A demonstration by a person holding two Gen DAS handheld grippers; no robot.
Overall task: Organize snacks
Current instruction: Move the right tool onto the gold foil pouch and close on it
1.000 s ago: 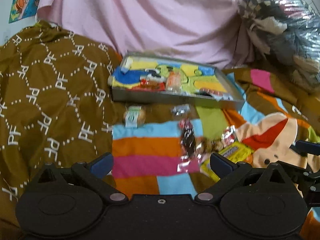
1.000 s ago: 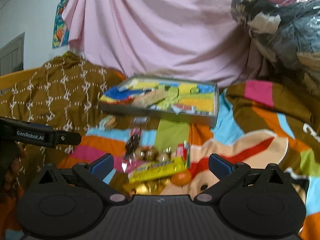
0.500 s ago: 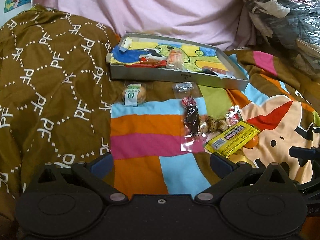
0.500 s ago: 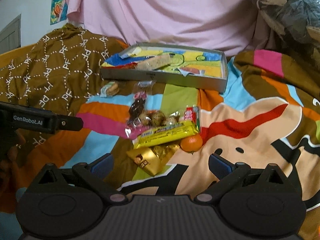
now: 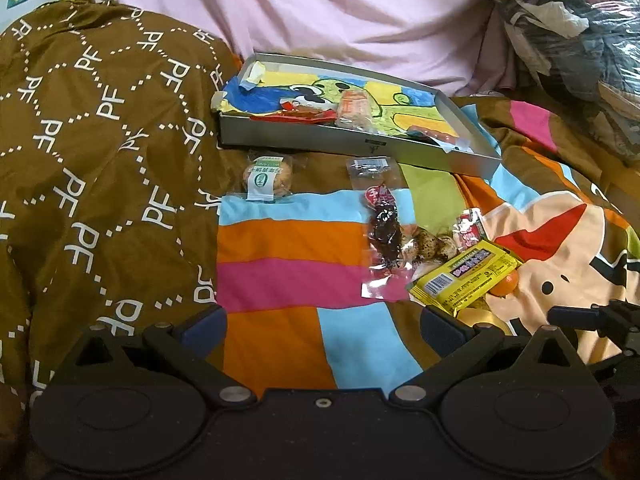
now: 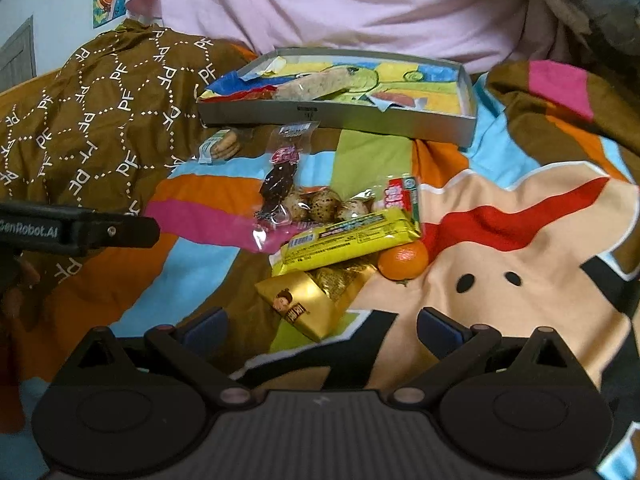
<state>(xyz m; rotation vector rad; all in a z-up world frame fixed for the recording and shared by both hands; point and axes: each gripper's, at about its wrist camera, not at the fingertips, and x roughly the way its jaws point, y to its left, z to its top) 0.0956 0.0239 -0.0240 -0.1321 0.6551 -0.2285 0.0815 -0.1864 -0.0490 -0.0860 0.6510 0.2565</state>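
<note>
bed covered by a patchwork blanket (image 6: 500, 216) with a cartoon face, colour blocks on the near side. brown throw (image 5: 100, 128) printed with "pf" bunched on its left. pink sheet (image 5: 340, 12) hangs behind, plastic-wrapped bundle (image 5: 568, 20) top right.

grey shallow tray (image 5: 304, 142) sits at the back of the blanket, lined with a bright cartoon picture. a few wrapped snacks already lie in it: one orange-ish pack (image 5: 354, 108) and a red wrapper (image 5: 304, 114) toward the left half.

loose snacks lie in a cluster on the blanket in front of the tray. yellow bar (image 6: 348, 240) lies across the top of a gold pack (image 6: 304, 304). orange fruit (image 6: 403, 261) touches the bar's right end. clear pouch of speckled eggs (image 6: 320, 202) just behind the bar, long clear pouch with dark dried fruit (image 6: 280, 184) on its left, small red-and-white candy pack (image 6: 400, 196) on its right. round pastry in a clear wrapper (image 5: 266, 176) lies apart to the left, just in front of the tray.

left tongs (image 5: 324, 326): spread wide, nothing between them, over the orange and blue blocks, left of the cluster. right tongs (image 6: 322, 326): spread wide, empty, with the gold pack's near corner between the tips in view; can't tell if touching.
</note>
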